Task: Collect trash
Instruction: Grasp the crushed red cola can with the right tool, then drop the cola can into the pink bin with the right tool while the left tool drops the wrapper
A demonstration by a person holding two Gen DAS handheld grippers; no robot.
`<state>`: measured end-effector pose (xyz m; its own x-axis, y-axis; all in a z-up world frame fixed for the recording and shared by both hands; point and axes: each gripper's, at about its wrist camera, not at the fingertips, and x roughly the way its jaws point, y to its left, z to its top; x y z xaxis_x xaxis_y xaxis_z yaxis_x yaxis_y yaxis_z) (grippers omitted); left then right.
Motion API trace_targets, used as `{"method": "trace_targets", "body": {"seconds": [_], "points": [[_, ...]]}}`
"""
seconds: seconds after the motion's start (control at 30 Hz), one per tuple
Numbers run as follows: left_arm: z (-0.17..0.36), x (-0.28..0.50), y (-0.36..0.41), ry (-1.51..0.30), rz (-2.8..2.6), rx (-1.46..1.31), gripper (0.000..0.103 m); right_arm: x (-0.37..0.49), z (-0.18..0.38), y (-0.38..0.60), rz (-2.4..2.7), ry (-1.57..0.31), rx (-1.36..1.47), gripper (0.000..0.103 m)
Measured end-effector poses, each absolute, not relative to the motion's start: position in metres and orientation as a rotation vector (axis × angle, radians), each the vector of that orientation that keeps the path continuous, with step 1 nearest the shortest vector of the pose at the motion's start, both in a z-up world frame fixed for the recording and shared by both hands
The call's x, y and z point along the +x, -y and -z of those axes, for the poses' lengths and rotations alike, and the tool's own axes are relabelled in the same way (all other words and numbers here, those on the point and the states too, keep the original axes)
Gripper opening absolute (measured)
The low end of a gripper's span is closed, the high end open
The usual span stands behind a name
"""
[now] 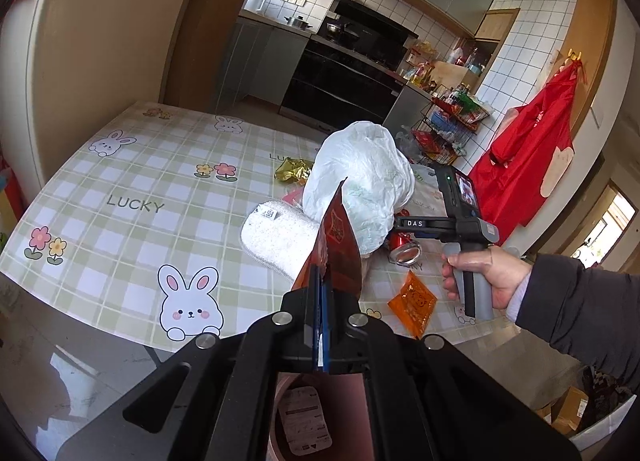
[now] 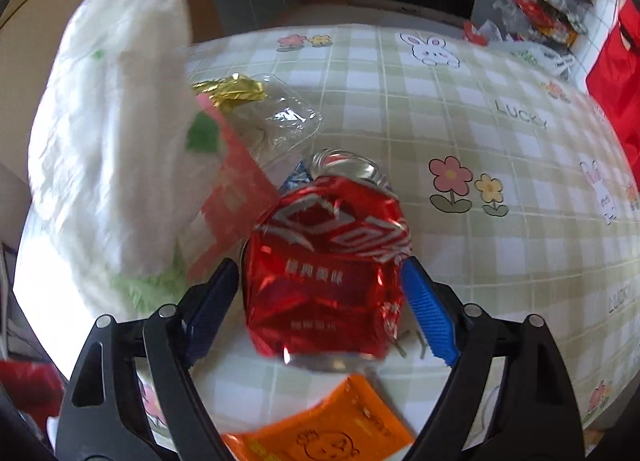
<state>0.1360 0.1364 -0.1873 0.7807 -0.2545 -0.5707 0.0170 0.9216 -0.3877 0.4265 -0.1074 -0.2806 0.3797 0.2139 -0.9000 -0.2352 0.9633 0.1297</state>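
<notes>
A: Nearest item, right wrist view: orange snack packet [image 2: 332, 433], flat on the table, under the base of the right gripper [image 2: 320, 303]. Next item?

B: Crushed red can [image 2: 324, 265]. Lies on its side on the checked tablecloth [image 2: 500, 253], directly between the blue pads [image 2: 426, 309]. Long axis points away from the camera, silver top end farthest. Fingers apart, one on each flank; whether the pads touch the can cannot be told.

A: Left gripper [image 1: 322, 293]?

B: Fingers together, clamped on a dark orange wrapper [image 1: 334, 245] that stands upright from the tips. Held off the near table edge, above a brown bin [image 1: 304, 417].

A: Which hand is nearer the can?

B: Right, plainly. Left is occupied and well apart.

A: Other trash?

B: White plastic bag [image 2: 108, 129] left of the can, gold foil wrapper [image 2: 230, 91] and clear plastic tray [image 2: 288, 121] beyond it.

A: Judgement?

B: Squeezing across the can's short width should secure it.
</notes>
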Motion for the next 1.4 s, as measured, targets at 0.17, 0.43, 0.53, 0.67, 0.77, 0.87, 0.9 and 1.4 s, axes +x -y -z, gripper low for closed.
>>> {"method": "trace_targets", "body": {"seconds": [0.17,0.43,0.53,0.67,0.77,0.87,0.9,1.4], "points": [[0.19,0.135,-0.136,-0.667,0.151,-0.38,0.001,0.445,0.295,0.113,-0.25,-1.23,0.072,0.083],[0.189,0.135,-0.135,-0.663,0.153,-0.383,0.001,0.443,0.279,0.13,-0.291,-1.245,0.164,0.044],[0.185,0.133,-0.131,-0.657,0.159,-0.378,0.001,0.431,0.267,0.139,-0.31,-1.23,0.172,0.03],[0.18,0.132,-0.123,-0.654,0.168,-0.358,0.001,0.421,0.254,0.157,-0.303,-1.208,0.143,0.016],[0.177,0.13,-0.117,-0.656,0.176,-0.346,0.001,0.406,0.242,0.176,-0.293,-1.167,0.149,0.014],[0.174,0.126,-0.111,-0.657,0.187,-0.336,0.001,0.388,0.231,0.196,-0.291,-1.117,0.192,0.013],[0.172,0.125,-0.108,-0.657,0.19,-0.33,0.001,0.377,0.226,0.202,-0.297,-1.097,0.214,0.013],[0.182,0.097,-0.061,-0.754,0.27,-0.24,0.001,0.246,0.18,0.233,-0.489,-0.919,0.5,0.013]]}}
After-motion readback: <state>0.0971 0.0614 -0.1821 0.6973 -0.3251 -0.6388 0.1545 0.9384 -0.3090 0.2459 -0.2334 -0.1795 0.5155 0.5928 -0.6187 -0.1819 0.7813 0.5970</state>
